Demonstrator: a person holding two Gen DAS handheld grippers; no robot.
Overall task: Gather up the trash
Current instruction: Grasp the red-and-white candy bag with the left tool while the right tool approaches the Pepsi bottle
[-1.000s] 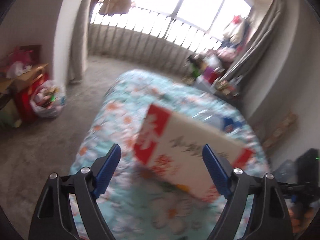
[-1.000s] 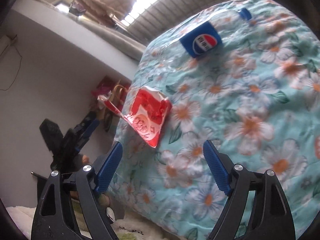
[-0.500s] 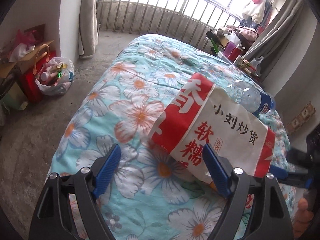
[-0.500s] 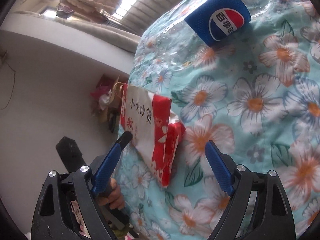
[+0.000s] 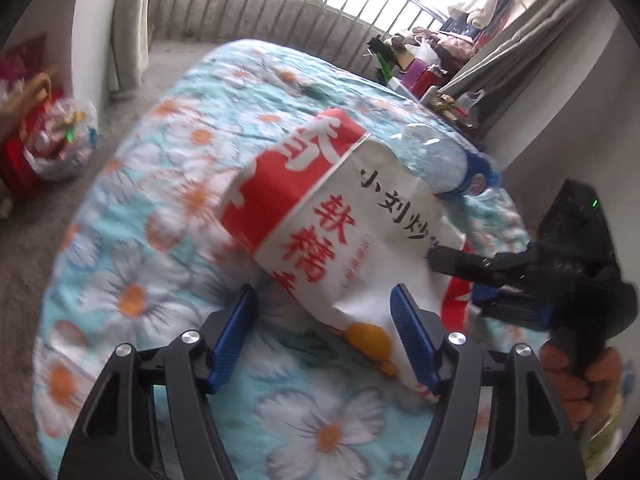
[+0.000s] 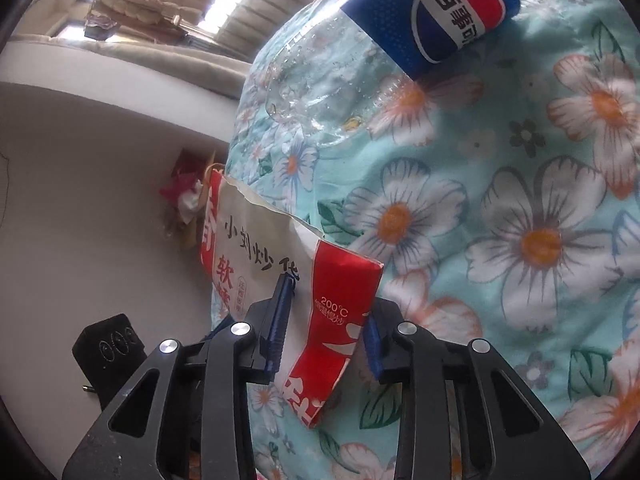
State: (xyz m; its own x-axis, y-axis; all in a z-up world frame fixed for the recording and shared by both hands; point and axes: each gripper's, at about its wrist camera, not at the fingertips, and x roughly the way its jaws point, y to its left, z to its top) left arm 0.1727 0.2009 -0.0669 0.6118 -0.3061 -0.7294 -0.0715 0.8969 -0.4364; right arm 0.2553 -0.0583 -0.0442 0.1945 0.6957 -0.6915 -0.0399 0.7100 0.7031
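A red and white paper snack bag (image 5: pixel 320 216) lies tilted on the flowered bedspread (image 5: pixel 160 280). My left gripper (image 5: pixel 324 336) has the bag's lower corner between its closing jaws. Only the right-hand finger (image 5: pixel 412 340) overlaps the paper, so that gripper counts as open. In the left wrist view my right gripper (image 5: pixel 452 264) comes in from the right, with a person's hand (image 5: pixel 580 372) on its handle. In its own view the right gripper (image 6: pixel 326 328) is closing on the bag's (image 6: pixel 340 300) red end, both pads against the paper. Behind the bag lies a clear Pepsi bottle (image 6: pixel 340 72).
On the grey floor to the left of the bed stand a clear plastic bag of rubbish (image 5: pixel 60 144) and a red bag (image 5: pixel 16 160). Clutter and a curtain (image 5: pixel 500 60) fill the corner by the barred window. The bed's edge drops off near the snack bag.
Both grippers have come in close to the snack bag. The right jaws went from wide apart to pinching the bag's red end. The left jaws have narrowed a little.
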